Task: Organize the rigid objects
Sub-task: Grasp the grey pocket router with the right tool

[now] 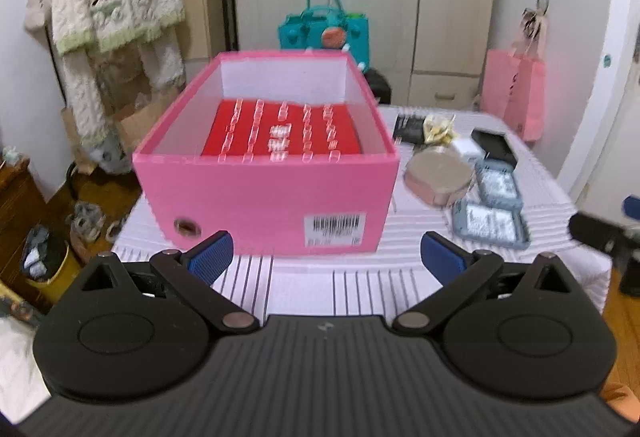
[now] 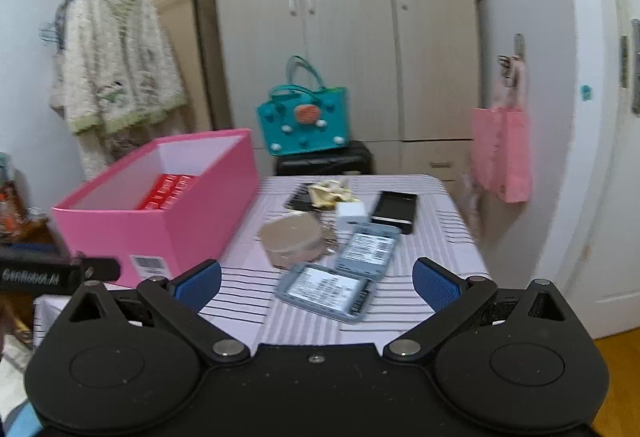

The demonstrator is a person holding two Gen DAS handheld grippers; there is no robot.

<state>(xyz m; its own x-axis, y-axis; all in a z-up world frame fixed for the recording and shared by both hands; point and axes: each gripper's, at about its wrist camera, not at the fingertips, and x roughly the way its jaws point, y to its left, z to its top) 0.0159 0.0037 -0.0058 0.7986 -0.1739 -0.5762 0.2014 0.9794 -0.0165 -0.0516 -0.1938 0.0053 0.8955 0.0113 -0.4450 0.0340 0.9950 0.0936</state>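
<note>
A pink open box [image 1: 264, 193] stands on the striped table [image 1: 320, 289], with a red tray [image 1: 280, 135] of clear pieces inside; it also shows in the right wrist view [image 2: 160, 221]. To its right lie a round beige case [image 1: 438, 175] [image 2: 296, 237], two grey-blue flat cases [image 1: 490, 223] [image 2: 332, 289], a white cube [image 2: 350, 215] and a black box [image 2: 396, 211]. My left gripper [image 1: 326, 257] is open and empty, just in front of the pink box. My right gripper [image 2: 316, 283] is open and empty, above the near grey-blue case.
A teal handbag [image 2: 304, 121] sits on a dark case behind the table. A pink bag [image 2: 500, 153] hangs on the right. A coat rack [image 2: 116, 61] stands at the left. The left gripper's body [image 2: 56, 273] shows at the left of the right wrist view.
</note>
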